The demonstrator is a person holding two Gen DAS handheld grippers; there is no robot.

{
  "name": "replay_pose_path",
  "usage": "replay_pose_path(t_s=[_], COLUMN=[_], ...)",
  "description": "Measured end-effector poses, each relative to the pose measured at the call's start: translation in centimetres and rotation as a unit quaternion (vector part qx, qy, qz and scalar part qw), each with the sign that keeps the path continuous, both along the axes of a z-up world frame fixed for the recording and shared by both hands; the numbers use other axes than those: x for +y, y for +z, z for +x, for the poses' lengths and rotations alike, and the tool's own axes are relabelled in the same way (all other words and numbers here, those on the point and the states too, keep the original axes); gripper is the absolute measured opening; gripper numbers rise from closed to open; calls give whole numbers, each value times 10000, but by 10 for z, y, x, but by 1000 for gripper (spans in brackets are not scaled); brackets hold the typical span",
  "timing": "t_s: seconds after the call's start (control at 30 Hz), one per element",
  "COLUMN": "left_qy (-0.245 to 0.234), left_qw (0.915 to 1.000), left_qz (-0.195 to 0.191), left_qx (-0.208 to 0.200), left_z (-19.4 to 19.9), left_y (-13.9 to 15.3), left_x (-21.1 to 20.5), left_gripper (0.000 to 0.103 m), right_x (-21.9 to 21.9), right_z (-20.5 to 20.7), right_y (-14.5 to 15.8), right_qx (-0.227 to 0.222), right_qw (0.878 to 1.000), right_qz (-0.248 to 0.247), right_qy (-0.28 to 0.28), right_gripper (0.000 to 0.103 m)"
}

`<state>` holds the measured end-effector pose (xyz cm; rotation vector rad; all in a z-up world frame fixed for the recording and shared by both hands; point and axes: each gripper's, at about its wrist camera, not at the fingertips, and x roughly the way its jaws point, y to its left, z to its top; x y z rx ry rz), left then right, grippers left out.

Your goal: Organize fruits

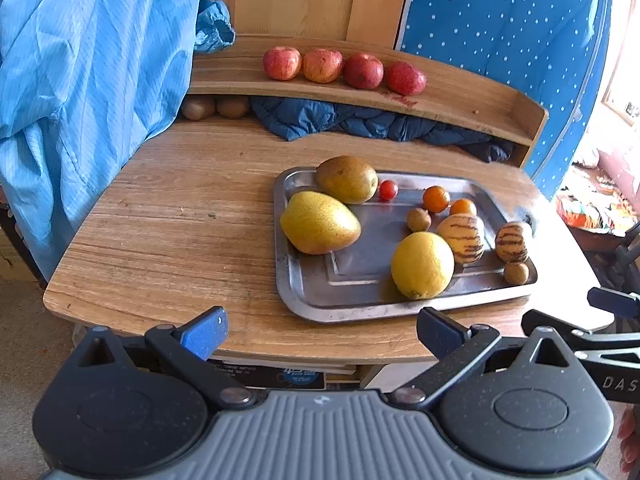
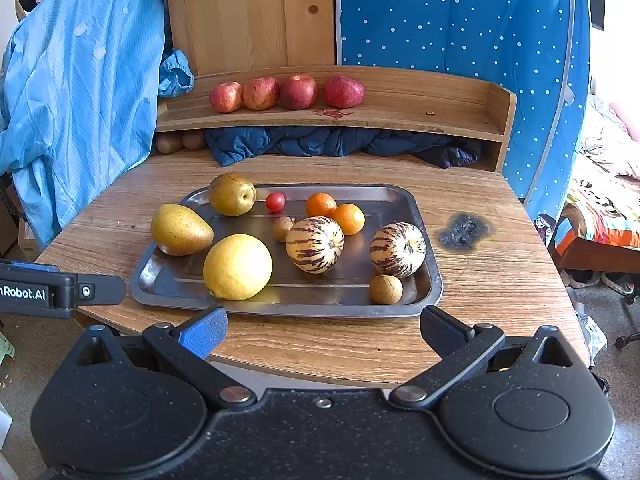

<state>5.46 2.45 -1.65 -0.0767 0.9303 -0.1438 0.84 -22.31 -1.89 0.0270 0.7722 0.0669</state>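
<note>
a blue dotted fabric panel [image 2: 460,16] and a pale blue garment [image 2: 80,80] back the room, with pine boards [image 2: 248,12] between them. the wooden table [image 2: 480,280] carries a dark scorch mark [image 2: 464,231] and a raised shelf [image 2: 400,116] holding 4 apples [image 2: 286,92] (a navy quilted cloth [image 2: 320,142] is stuffed beneath). on the table, a steel tray [image 2: 304,304] holds 2 pears [image 2: 181,229], a lemon [image 2: 237,267], 2 striped melons [image 2: 315,244], 2 oranges [image 2: 348,219], a cherry tomato [image 2: 275,201] and small brown fruits [image 2: 385,289]. the left gripper [image 1: 322,330] and right gripper [image 2: 322,330] hang at the near table edge, jaws spread wide, gripping nothing.
</note>
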Motion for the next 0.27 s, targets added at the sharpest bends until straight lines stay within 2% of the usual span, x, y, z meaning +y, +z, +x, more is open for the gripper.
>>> replay_pose_path(t_s=[0.27], left_qy=[24], left_qw=[10000], left_qz=[71], left_qx=[5], left_z=[0], left_y=[-1], left_x=[2], left_gripper=[102], right_x=[1], right_z=[1], right_y=[0], right_qx=[14], right_qw=[10000], right_qz=[-6], right_qy=[-4], right_gripper=[102])
